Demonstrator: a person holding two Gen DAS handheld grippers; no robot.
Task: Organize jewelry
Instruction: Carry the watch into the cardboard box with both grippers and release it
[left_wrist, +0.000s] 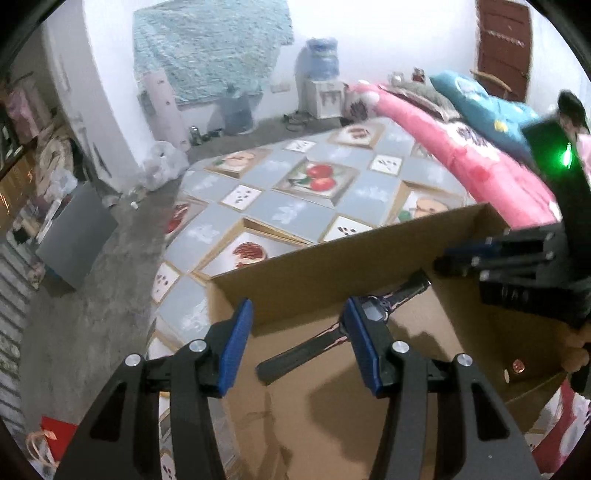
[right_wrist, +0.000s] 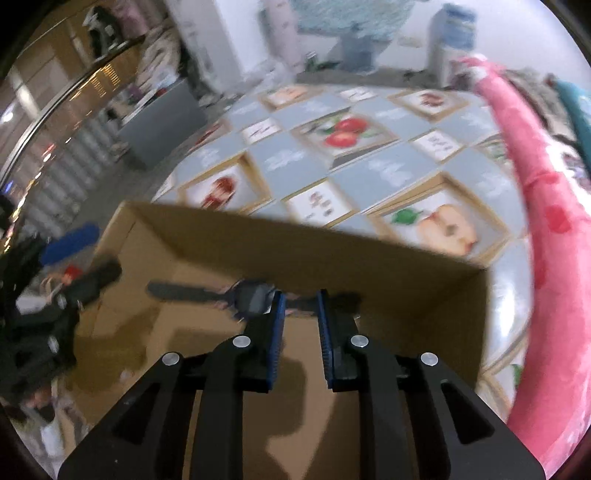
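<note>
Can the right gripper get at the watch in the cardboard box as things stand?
Probably yes. The right gripper hangs open inside the cardboard box, just above the watch lying on its floor, with nothing between them.

no readable text anywhere

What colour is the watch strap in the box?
Black; the watch shows best in the left wrist view, lying in the cardboard box.
</note>
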